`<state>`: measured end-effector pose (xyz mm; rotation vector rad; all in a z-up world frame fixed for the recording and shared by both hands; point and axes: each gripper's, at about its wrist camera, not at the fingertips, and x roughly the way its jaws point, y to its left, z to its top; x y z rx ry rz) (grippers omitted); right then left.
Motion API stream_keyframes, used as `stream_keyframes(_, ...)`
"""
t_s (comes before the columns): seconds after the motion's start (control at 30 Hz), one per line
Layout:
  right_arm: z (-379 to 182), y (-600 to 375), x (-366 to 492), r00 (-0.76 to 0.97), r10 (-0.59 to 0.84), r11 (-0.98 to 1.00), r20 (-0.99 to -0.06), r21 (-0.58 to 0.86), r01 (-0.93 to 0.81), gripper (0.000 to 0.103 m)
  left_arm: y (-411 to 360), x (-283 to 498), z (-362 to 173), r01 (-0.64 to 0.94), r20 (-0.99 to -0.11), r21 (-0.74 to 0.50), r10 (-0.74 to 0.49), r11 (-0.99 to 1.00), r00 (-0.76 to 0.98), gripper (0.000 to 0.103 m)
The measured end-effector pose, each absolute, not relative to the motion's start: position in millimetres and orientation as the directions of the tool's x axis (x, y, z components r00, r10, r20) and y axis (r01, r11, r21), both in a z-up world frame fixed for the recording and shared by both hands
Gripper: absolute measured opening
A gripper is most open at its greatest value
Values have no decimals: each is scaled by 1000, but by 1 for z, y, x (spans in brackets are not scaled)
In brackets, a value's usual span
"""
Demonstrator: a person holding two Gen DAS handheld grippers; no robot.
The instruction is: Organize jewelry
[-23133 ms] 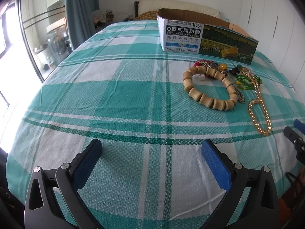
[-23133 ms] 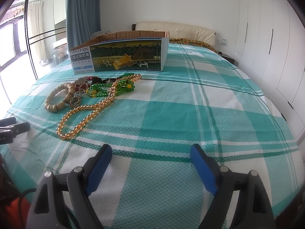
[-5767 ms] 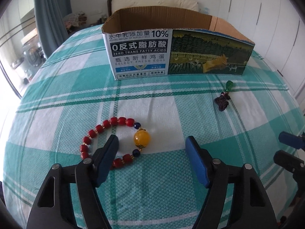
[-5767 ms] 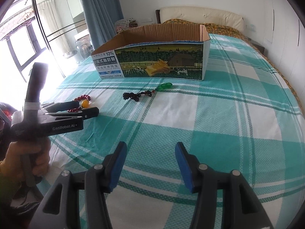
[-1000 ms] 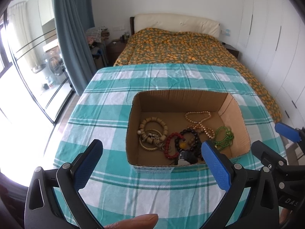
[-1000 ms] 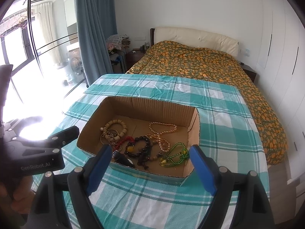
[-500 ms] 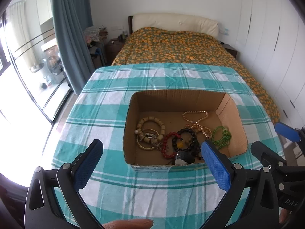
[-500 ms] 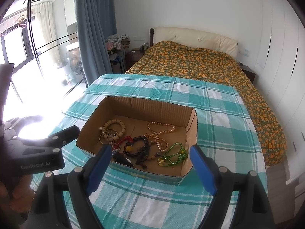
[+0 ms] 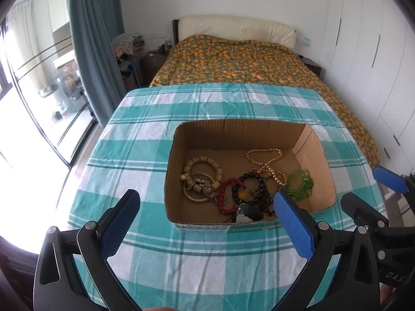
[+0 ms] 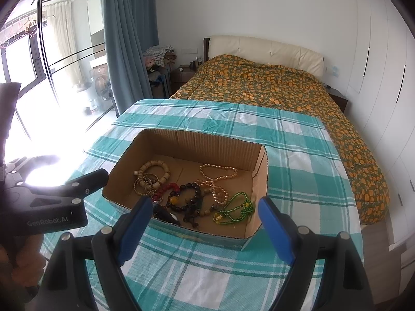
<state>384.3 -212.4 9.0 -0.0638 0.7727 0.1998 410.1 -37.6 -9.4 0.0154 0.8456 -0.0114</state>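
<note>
Since a second ago almost nothing has shifted: both tongs hang where they were, and only the open brown cardboard box [image 9: 249, 140] sits a touch lower in the left wrist view. Earlier the beads lay spread on the teal-and-white checked cloth of the counter [image 9: 145, 140]; now all of them are inside the box, which stands near the middle of the counter with its long axis running across, parallel to the near edge. On its floor lie a tan wooden-bead bracelet [image 9: 202, 165] toward the left wall, a red bead bracelet [image 9: 226, 194] and a dark brown bead bracelet with an amber bead [image 9: 251, 189] in the middle, a long string of peach pearl-like beads [image 9: 264, 160] running back toward the far wall, and a green glass-bead strand [image 9: 299, 184] by the right wall. The left tongs [image 9: 205, 223] stand released, blue pads wide apart over the near edge, gripping nothing; the right tongs [image 10: 205, 223] are likewise spread and bare. The right wrist view alone shows the printed outer face of the box's near wall and the person's hand [image 10: 18, 267] on the left handle, while the left wrist view shows only the right tongs' tips at the counter's right edge. Beyond the far edge lies a bed with an orange-patterned quilt [image 9: 233, 59].
</note>
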Motion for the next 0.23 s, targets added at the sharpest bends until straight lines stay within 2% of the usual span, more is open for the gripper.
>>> stream_keyframes(0.23,6,-215,384,694,153,980,-704,16,-200,85,-37,408,-13,47,-748,-17,-44,999,662,103)
